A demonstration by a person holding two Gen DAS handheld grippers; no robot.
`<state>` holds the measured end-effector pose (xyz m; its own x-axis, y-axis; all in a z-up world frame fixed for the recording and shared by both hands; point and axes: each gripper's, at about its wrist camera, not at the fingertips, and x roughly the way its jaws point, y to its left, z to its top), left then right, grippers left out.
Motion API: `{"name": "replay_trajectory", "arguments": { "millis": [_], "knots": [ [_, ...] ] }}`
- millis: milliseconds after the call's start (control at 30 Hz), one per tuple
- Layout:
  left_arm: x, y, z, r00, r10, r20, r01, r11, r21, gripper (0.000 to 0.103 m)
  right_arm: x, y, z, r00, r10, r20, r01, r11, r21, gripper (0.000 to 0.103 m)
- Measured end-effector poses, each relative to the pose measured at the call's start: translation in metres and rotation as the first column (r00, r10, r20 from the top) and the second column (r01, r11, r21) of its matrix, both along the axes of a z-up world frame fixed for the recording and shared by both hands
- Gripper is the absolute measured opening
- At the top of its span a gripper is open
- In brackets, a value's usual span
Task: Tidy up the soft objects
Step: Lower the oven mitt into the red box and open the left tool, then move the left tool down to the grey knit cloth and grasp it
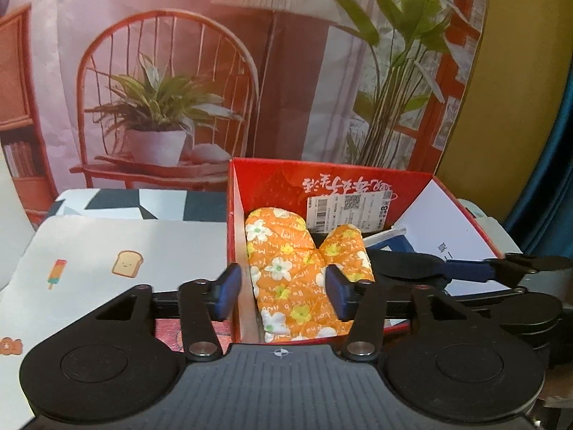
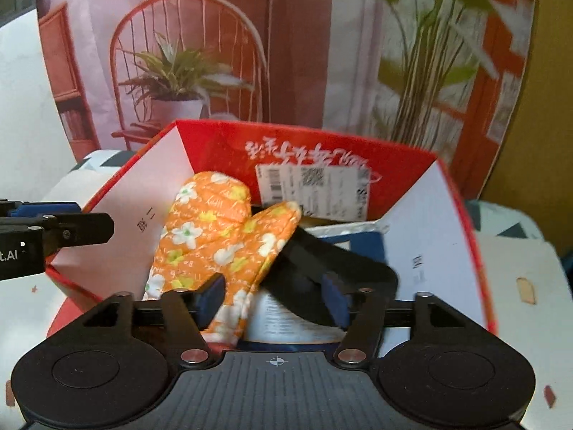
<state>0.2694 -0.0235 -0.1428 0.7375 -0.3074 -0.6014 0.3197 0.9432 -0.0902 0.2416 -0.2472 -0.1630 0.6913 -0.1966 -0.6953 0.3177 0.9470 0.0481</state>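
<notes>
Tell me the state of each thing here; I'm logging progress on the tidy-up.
Orange floral oven mitt: inside the box, leaning on its left wall.
Red cardboard box: open, no lid on top.
Black soft item: in the box, right of the mitt, partly beneath it.
Left gripper: fingers open, holding nothing.
Right gripper: fingers open, holding nothing.

You are looking at a left gripper [image 1: 283,288] built of black linkage arms with silver pivot screws, blue pads on its fingers [image 1: 229,288], a ribbed grey base and a crosshair mark. Your right gripper [image 2: 275,299] is showing the same black arms, round discs and blue pads.
</notes>
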Motion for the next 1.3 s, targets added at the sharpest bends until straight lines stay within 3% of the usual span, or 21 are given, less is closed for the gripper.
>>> {"name": "replay_trajectory", "arguments": {
  "millis": [133,233,533,733,900,1067,1300],
  "knots": [
    [-0.017,0.001,0.008,0.999,0.023,0.040,-0.023,1.000,0.006,0.084,-0.023,-0.002,0.012,0.997,-0.001,0.082,-0.001,1.000,0.024,0.090],
    [-0.031,0.003,0.012,0.997,0.040,0.068,-0.042,0.999,0.020,0.102,-0.043,-0.003,0.017,0.990,-0.008,0.142,0.005,1.000,0.022,0.102],
    [-0.074,0.023,0.000,0.995,0.058,0.079,-0.060,0.998,0.020,0.103,-0.107,-0.015,0.021,0.957,-0.067,0.283,0.055,0.997,0.051,0.103],
    [-0.088,0.030,-0.023,0.996,0.069,0.051,-0.070,0.997,0.022,0.103,-0.147,-0.009,0.003,0.934,-0.043,0.356,0.036,0.999,0.026,0.102],
    [-0.091,0.035,-0.048,0.995,0.097,-0.015,-0.097,0.995,-0.023,0.103,-0.163,-0.002,-0.027,0.939,-0.033,0.343,0.030,0.999,0.015,0.102],
    [-0.093,0.032,-0.072,0.994,0.097,-0.054,-0.098,0.995,-0.014,0.102,-0.168,-0.006,-0.058,0.953,-0.093,0.288,0.078,0.995,0.065,0.098],
    [-0.091,0.034,-0.087,0.993,0.080,-0.086,-0.085,0.995,-0.054,0.090,-0.174,-0.018,-0.079,0.949,-0.122,0.292,0.093,0.989,0.111,0.097]
  ]
}}
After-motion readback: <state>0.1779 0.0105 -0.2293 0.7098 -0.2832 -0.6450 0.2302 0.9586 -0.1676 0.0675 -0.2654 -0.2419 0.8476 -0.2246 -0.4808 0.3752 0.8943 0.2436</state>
